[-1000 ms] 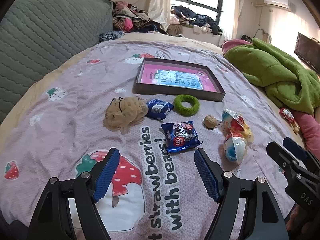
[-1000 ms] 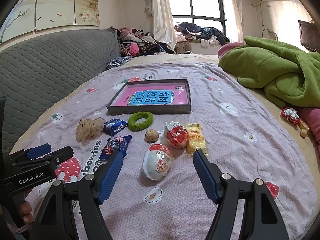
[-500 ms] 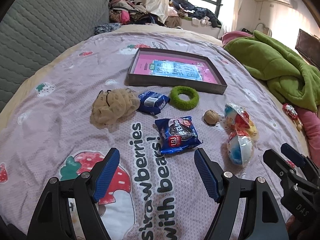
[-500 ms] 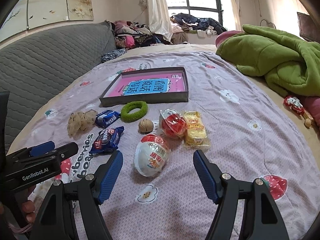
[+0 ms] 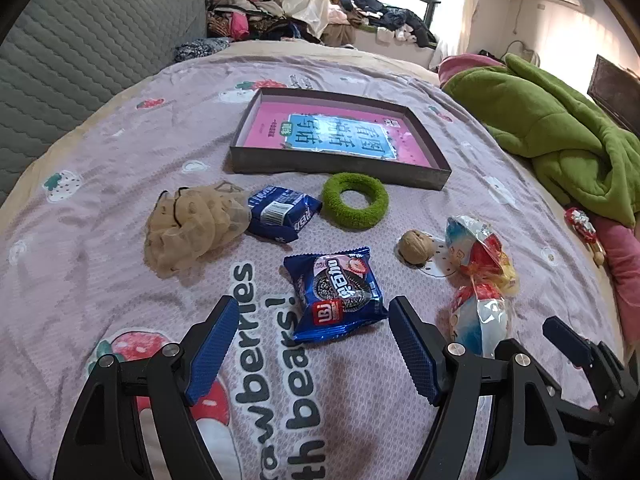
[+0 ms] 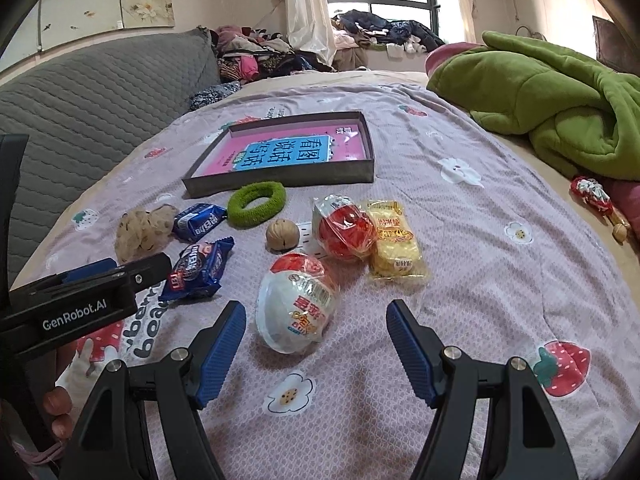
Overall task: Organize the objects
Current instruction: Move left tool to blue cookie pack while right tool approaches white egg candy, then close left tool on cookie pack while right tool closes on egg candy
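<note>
Now both spread wide, gripping nothing: left gripper (image 5: 308, 344) low over the bedspread (image 5: 100, 208) just short of the blue cookie packet (image 5: 338, 294), right gripper (image 6: 314, 350) just short of the white-and-red egg (image 6: 298, 304). Beyond, walnut (image 6: 282, 235), green ring (image 6: 256, 203), shallow box (image 6: 280, 178).

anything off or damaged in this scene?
Nothing damaged or spilled. The snacks, green ring, walnut and mesh pouch lie loose on the bedspread; none sits in the box yet.
</note>
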A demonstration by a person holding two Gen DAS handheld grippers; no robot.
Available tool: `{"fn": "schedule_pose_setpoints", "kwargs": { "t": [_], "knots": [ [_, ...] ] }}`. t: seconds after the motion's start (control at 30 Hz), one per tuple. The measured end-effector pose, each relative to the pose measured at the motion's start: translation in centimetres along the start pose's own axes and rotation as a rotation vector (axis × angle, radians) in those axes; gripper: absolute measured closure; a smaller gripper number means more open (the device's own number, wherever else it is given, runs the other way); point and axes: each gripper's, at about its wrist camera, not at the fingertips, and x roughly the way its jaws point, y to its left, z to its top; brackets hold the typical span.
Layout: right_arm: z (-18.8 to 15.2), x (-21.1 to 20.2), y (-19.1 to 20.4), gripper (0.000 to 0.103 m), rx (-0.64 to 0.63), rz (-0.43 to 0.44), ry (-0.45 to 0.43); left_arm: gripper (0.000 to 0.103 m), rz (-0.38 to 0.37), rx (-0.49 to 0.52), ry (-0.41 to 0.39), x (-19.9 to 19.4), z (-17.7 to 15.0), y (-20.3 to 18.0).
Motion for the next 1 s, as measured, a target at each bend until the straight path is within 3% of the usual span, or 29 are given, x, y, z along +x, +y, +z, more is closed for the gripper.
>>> {"fn": "schedule_pose_setpoints", "kwargs": {
  "t": [0.63,1.0],
  "knots": [
    [0.2,3.5,0.7,0.031,0.011,-0.012,0.046,0.025,0.003,-0.011,0.089,4.4,2.1,-1.4],
    [0.8,5.2,0.5,0.032,0.065,0.03,0.056,0.025,0.031,-0.046,0.155,6.9,2.1,-0.6]
  ]
}}
